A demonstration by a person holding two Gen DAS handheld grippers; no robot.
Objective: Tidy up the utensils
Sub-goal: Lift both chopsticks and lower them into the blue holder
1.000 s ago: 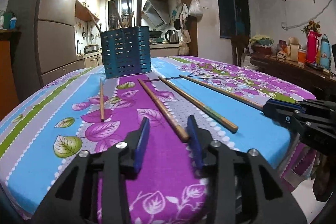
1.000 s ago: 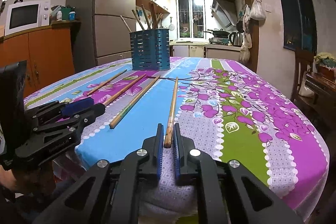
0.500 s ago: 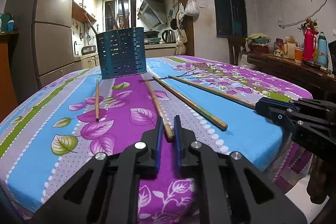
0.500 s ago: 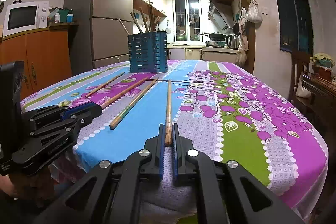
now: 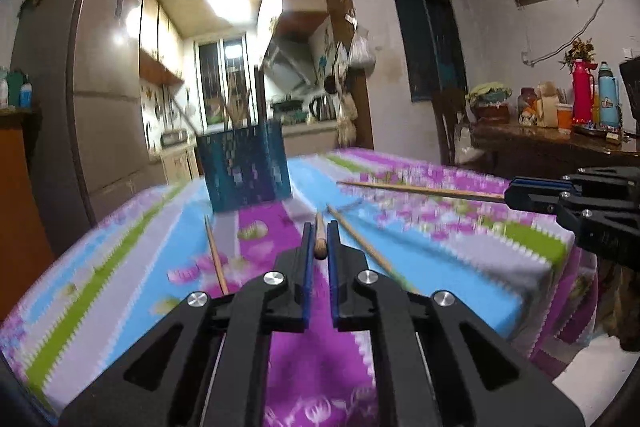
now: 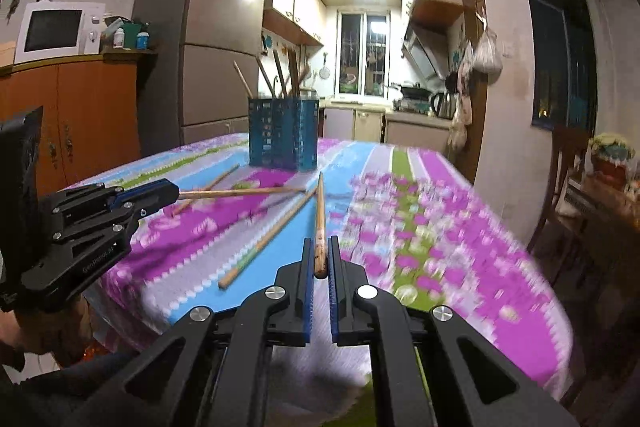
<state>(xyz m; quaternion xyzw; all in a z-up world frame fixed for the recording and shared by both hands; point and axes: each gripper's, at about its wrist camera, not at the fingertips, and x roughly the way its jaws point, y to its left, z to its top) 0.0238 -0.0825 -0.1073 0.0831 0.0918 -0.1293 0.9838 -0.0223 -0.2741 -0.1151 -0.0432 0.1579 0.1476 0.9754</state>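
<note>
A blue slotted utensil holder [image 5: 244,169] [image 6: 283,135] stands at the far side of the flowered tablecloth [image 5: 120,267], with several sticks upright in it. My left gripper [image 5: 319,227] is shut on the near end of a wooden chopstick [image 5: 319,241], held above the cloth. In the right wrist view that left gripper [image 6: 172,191] holds its chopstick [image 6: 240,192] almost level. My right gripper [image 6: 320,241] is shut on another chopstick [image 6: 320,215] pointing toward the holder. Two more chopsticks [image 5: 216,255] [image 5: 360,243] lie on the cloth.
A tall fridge [image 6: 216,39] stands behind the table at the left, beside an orange cabinet [image 6: 72,115] with a microwave [image 6: 56,27]. A wooden chair [image 6: 568,179] and a side table with flasks [image 5: 588,95] are on the right. The table's near edge is just below both grippers.
The left gripper's jaws closed on the chopstick that lay between them. Both grippers then rose, lifting their chopsticks off the cloth.
</note>
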